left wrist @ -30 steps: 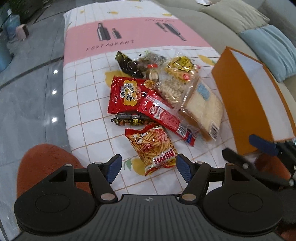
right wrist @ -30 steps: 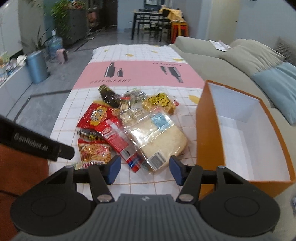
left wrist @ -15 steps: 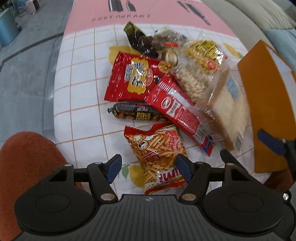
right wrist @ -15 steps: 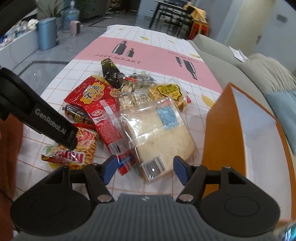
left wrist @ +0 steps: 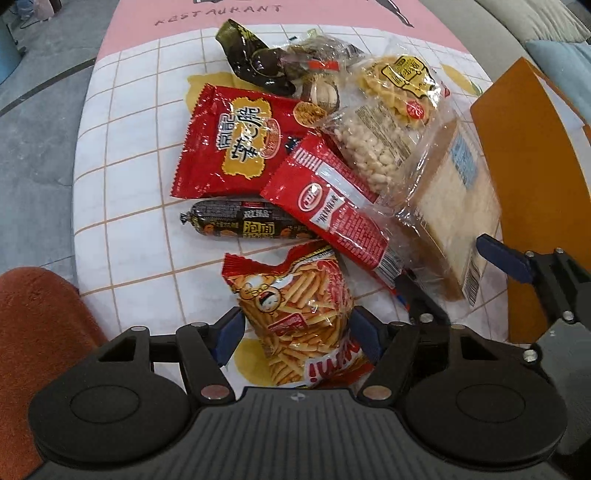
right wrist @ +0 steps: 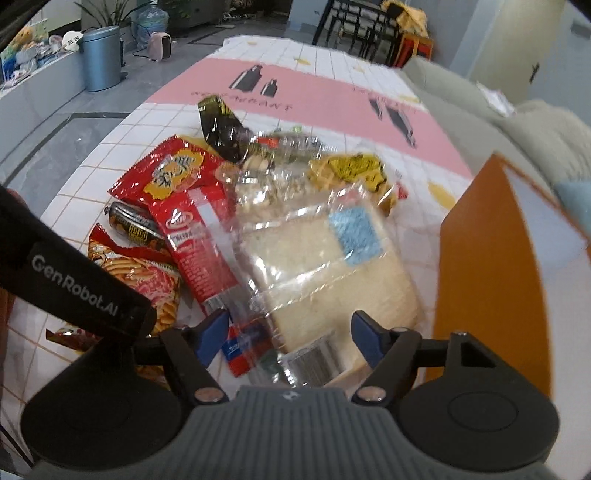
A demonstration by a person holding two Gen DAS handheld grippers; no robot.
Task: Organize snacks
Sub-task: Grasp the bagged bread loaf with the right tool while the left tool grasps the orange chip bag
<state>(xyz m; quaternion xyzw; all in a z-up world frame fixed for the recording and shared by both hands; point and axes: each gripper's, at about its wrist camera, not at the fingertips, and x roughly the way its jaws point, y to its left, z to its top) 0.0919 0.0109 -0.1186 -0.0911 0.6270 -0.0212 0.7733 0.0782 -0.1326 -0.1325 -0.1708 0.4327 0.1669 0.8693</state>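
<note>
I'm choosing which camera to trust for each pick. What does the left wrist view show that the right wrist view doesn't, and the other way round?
Only the left wrist view: the left gripper open astride the fries bag, the sharp peanut pack, and an orange cushion.

Only the right wrist view: the right gripper's own fingers, jaws opening, around the near end of the bread pack, blurred; a metal bin and dining chairs beyond the table.

Both: the snack pile, the long red wafer pack, the sausage and the orange box.

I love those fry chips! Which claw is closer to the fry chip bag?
The left claw: its open fingers straddle the fry chip bag. The right claw, opening, is over the bread pack beside it.
</note>
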